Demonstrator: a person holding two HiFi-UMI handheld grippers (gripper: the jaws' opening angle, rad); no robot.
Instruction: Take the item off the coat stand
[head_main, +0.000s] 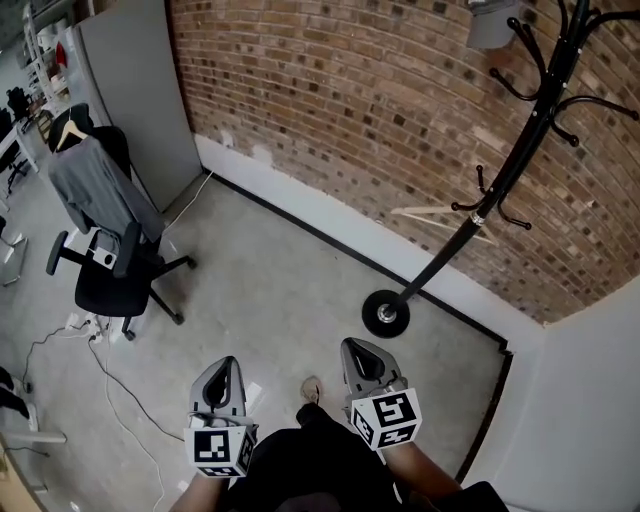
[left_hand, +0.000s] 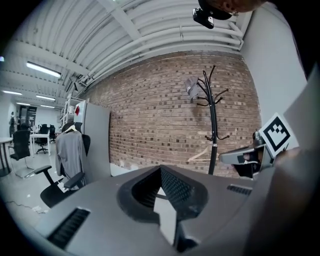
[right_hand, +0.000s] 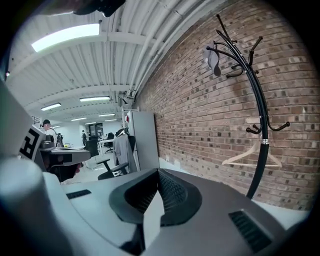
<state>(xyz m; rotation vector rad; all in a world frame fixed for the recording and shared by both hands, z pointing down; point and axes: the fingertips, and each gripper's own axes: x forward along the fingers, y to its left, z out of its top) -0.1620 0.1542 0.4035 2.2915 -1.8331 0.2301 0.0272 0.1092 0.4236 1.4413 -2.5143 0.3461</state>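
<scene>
Both the left gripper and right gripper are pinched fully closed holding nothing, so I'd spread the right one before reaching, since the grey cap-looking item hangs high up ahead of it atop the coat stand, well apart.

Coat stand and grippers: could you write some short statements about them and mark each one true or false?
1. A grey item hangs at the top of the coat stand. True.
2. The wooden hanger lies on the floor. False: it hangs from a lower hook of the stand.
3. The right gripper holds the grey item. False: it is shut on nothing, away from the stand.
4. The left gripper is shut and empty. True.
</scene>
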